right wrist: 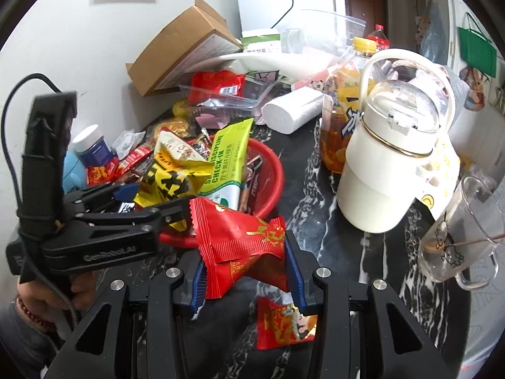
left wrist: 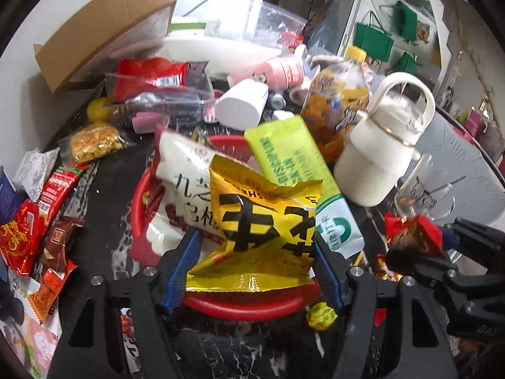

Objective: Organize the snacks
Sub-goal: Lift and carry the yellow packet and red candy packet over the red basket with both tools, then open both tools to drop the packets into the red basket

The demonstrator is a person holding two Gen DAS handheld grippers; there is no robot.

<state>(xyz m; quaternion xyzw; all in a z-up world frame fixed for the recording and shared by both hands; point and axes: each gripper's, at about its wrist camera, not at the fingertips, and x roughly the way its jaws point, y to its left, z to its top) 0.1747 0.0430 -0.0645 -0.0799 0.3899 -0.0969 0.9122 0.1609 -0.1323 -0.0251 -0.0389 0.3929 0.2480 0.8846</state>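
My left gripper [left wrist: 252, 252] is shut on a yellow snack bag [left wrist: 262, 221] with big black characters, its blue pads pressing both sides. The bag hangs over the red basket [left wrist: 240, 308], which holds a lime-green packet [left wrist: 290, 164] and a white packet [left wrist: 180, 164]. My right gripper [right wrist: 244, 259] is shut on a red snack packet [right wrist: 240, 237], just off the red basket's [right wrist: 274, 170] near rim. In the right wrist view the left gripper [right wrist: 154, 195] with the yellow bag [right wrist: 176, 180] shows at left. The right gripper [left wrist: 410, 243] appears at the left wrist view's right edge.
A white lidded jug [right wrist: 385, 170], an orange drink bottle [right wrist: 334, 132] and a glass mug [right wrist: 460, 233] stand right of the basket. Loose snack packets [left wrist: 38, 221] lie at left. Another red packet [right wrist: 284, 322] lies on the dark marble top. A cardboard box [right wrist: 176, 53] leans behind.
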